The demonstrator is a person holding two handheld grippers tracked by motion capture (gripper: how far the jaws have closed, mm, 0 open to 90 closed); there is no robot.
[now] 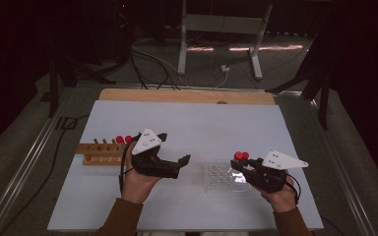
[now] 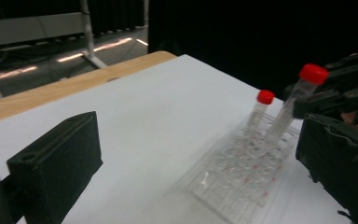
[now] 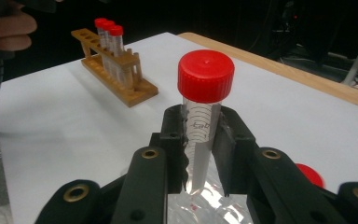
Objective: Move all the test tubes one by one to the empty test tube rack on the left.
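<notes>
A red-capped tube (image 3: 200,116) is squeezed tight between the jaws of the right gripper (image 1: 240,169), just above the clear tray (image 1: 216,177). Beside it, the left gripper (image 1: 179,162) is kept wide apart with nothing inside. Farther back, more tubes are stood in the wooden rack (image 1: 98,153).
</notes>
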